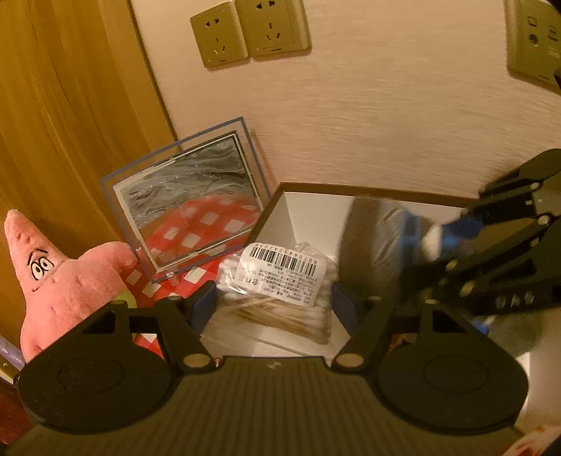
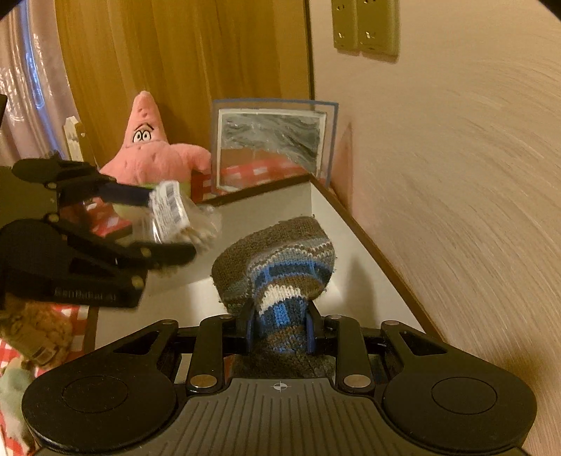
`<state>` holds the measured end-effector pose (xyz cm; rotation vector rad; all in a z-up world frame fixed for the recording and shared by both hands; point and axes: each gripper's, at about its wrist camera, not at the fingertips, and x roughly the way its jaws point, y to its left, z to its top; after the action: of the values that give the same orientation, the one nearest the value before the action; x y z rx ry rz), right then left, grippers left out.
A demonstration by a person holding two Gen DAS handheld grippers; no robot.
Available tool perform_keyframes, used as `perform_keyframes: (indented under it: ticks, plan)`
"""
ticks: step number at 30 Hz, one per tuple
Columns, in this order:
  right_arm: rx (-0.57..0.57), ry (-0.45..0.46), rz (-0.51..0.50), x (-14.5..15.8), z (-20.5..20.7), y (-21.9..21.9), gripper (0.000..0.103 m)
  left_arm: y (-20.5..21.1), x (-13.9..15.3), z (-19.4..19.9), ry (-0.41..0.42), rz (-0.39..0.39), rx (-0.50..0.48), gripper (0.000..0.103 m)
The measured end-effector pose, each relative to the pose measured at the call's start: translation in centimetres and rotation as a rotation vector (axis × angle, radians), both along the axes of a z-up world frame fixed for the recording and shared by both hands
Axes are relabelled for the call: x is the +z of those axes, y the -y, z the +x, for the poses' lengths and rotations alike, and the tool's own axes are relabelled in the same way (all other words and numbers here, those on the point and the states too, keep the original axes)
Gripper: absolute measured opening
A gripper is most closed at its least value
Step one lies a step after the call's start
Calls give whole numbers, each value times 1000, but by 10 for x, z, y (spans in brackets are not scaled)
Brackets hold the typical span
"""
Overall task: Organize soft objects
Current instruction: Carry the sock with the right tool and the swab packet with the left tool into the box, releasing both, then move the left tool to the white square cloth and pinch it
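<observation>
Both views are dim and heavily orange-tinted, like warm indoor bulbs with no daylight. Fisheye bending is strong: the wall sockets (image 1: 250, 31) at the top lean and the curtain (image 1: 66, 115) curves along the left edge. Motion blur streaks the wallpaper (image 2: 455, 175) on the right, and the knitted sock (image 1: 378, 242) at right centre is smeared. The barcode label (image 1: 280, 268) stays fairly readable. Soft shadows, mild glare on the acrylic frame (image 1: 186, 200).

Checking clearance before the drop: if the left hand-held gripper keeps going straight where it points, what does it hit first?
Probably the white inside of the open box: the left hand-held gripper already has the bag of cotton swabs between its fingers, over the box. Depth is unclear.
</observation>
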<state>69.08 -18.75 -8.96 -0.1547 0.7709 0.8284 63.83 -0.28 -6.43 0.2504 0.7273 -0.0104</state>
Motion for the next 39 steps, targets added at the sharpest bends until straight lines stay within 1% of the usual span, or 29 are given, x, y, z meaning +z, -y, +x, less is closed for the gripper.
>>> perform_keyframes:
  ticks: [1, 2, 3, 4, 5, 7, 11, 16, 22, 27, 30, 34, 37, 39]
  plan:
    - [-6, 13, -10, -1, 2, -3, 57, 0, -1, 1, 2, 6, 13, 76]
    - [-20, 34, -26, -2, 2, -6, 70, -1, -2, 2, 8, 12, 30, 79]
    - [-31, 62, -35, -3, 2, -8, 72, -2, -3, 3, 12, 11, 43, 79]
    - [-29, 83, -34, -3, 2, -9, 72, -3, -3, 4, 8, 1, 51, 79]
    - [-24, 83, -34, -4, 4, -10, 72, -5, -3, 4, 1, -7, 58, 79]
    - [-25, 60, -31, -4, 6, -8, 72, -5, -2, 3, -6, -13, 58, 79]
    - [-23, 31, -33, -3, 3, -2, 72, -4, -1, -2, -12, 8, 64, 79]
    - [-40, -20, -12, 2, -3, 11, 72, -3, 2, -9, -21, -12, 89, 79]
    - [-44, -41, 15, 10, -15, 26, 72, 5, 12, -27, -19, -34, 107, 79]
    - [-41, -44, 46, 20, -30, 42, 72, 17, 25, -48, -5, -52, 115, 79]
    - [-42, -46, 66, 26, -40, 53, 72, 23, 32, -61, -7, -57, 139, 79]
    - [-34, -53, 103, 34, -55, 70, 72, 31, 44, -87, 0, -89, 170, 79]
    - [-31, -36, 115, 41, -68, 81, 72, 35, 53, -108, 11, -119, 194, 79]
    - [-27, -27, 130, 45, -77, 90, 72, 39, 59, -124, 16, -125, 211, 79]
